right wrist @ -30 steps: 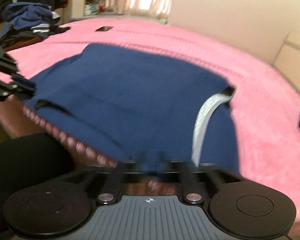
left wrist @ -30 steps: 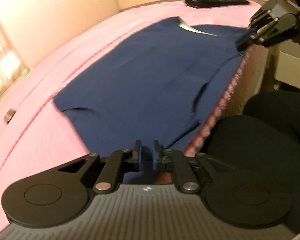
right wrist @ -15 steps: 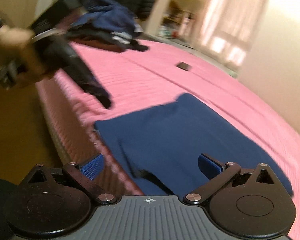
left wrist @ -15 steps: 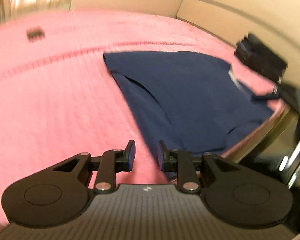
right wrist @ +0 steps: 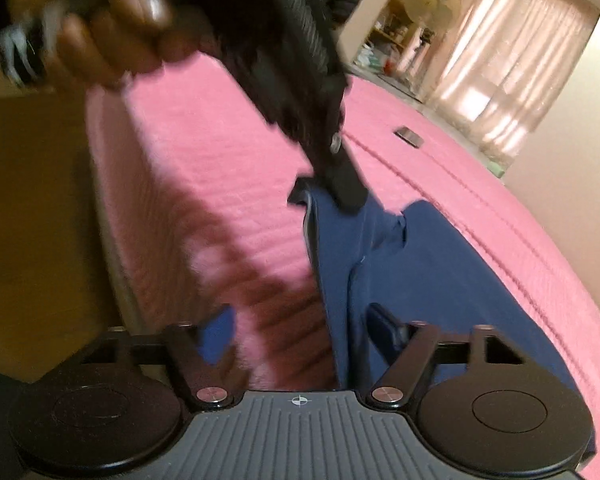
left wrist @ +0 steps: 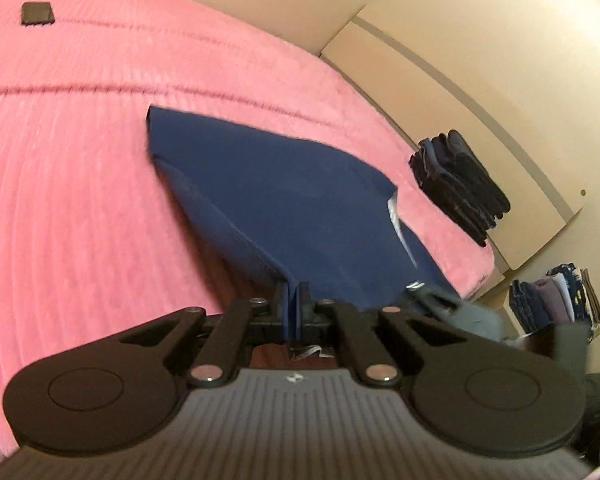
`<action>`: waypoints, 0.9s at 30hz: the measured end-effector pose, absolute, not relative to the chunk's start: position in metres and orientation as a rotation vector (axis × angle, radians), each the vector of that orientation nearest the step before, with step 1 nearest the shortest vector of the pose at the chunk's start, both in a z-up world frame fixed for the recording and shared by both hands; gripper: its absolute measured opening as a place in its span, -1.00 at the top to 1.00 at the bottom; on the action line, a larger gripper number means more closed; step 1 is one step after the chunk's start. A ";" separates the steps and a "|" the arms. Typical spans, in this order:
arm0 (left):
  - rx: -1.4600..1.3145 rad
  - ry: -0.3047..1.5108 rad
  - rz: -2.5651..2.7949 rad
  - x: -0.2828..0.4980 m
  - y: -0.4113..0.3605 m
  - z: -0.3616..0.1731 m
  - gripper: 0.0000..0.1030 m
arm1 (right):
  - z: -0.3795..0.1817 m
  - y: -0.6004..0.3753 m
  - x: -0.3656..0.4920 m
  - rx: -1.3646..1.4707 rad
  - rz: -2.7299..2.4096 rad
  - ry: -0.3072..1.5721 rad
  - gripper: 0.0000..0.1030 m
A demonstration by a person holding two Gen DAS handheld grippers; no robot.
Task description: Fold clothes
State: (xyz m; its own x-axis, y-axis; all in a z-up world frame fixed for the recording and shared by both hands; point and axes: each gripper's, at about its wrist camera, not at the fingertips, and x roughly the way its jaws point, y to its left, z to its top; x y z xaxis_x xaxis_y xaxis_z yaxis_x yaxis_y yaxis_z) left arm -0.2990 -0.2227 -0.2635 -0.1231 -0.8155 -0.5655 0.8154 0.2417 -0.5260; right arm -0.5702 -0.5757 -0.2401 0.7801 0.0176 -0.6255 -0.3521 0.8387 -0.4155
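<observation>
A navy shirt (left wrist: 300, 208) lies on the pink bed cover (left wrist: 80, 160). My left gripper (left wrist: 293, 292) is shut on its near edge and lifts that edge into a fold. In the right wrist view, a hand (right wrist: 100, 28) holds the left gripper (right wrist: 340, 184), whose tip pinches the shirt's (right wrist: 440, 264) corner. My right gripper (right wrist: 300, 332) stands open low over the shirt's near part by the bed's edge; one finger (right wrist: 384, 328) is over the cloth and nothing is gripped. The blurred right gripper (left wrist: 440, 304) shows beside the left one.
A stack of dark folded clothes (left wrist: 460, 188) sits on the bed by the headboard. A small dark flat object (left wrist: 38, 13) lies far out on the cover. More folded clothes (left wrist: 556, 296) stand on a shelf beyond the bed. Curtains (right wrist: 512, 52) hang behind.
My left gripper opened, then shut on the shirt's edge and raised it. My right gripper let go of the shirt, opened wide and swung toward the left gripper.
</observation>
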 end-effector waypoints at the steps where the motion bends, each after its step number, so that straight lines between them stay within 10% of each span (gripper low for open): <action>1: 0.007 0.961 -1.395 -0.300 -0.224 -0.262 0.99 | -0.245 -0.577 -0.565 -0.559 0.186 0.659 -0.29; 4: 0.039 0.966 -1.400 -0.302 -0.228 -0.265 0.99 | -0.255 -0.582 -0.551 -0.579 0.117 0.677 0.91; 6: 0.078 0.944 -1.402 -0.302 -0.226 -0.265 0.95 | -0.252 -0.590 -0.550 -0.535 0.114 0.669 0.90; 10: 0.186 0.802 -1.357 -0.289 -0.214 -0.262 0.11 | -0.236 -0.600 -0.559 -0.462 0.111 0.648 0.91; 24: 1.283 -0.126 -1.331 -0.289 -0.336 -0.328 -0.05 | -0.186 -0.631 -0.572 -0.240 0.077 0.593 0.91; 27: 1.368 -0.222 -1.378 -0.286 -0.350 -0.335 0.18 | -0.182 -0.640 -0.580 -0.205 0.074 0.575 0.91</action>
